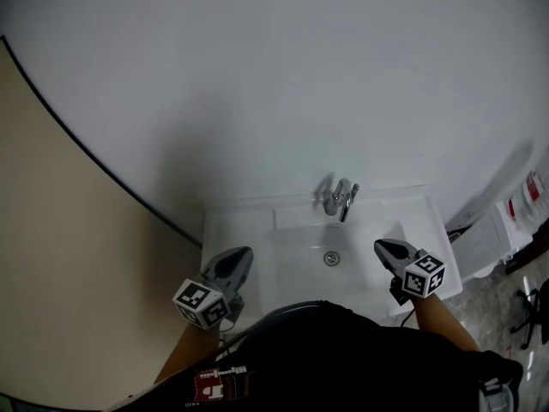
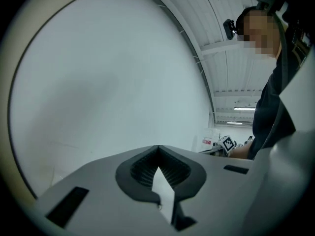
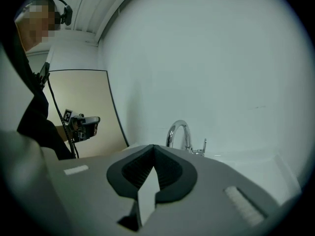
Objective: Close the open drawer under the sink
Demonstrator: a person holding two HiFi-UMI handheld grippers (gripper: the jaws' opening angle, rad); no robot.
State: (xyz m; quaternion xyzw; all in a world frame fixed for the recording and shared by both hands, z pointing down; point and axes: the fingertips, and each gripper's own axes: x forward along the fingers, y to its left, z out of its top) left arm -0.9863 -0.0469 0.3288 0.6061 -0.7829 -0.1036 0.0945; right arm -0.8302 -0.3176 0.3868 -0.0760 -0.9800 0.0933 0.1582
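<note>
We hold our left gripper above the left front corner of the white sink, pointing about level toward the plain white wall; its jaws meet at the tips, with nothing between them; its marker cube sits close to our body. Our right gripper hangs over the right side of the basin, tipped slightly downward; its jaws are likewise pressed together and empty. The chrome tap stands at the back of the sink, beyond and between the two grippers; the drain lies in the basin just in front of it. A beige panel with a dark edge stands to the left. We cannot see the drawer; the space under the sink is hidden by the basin and our dark top.
</note>
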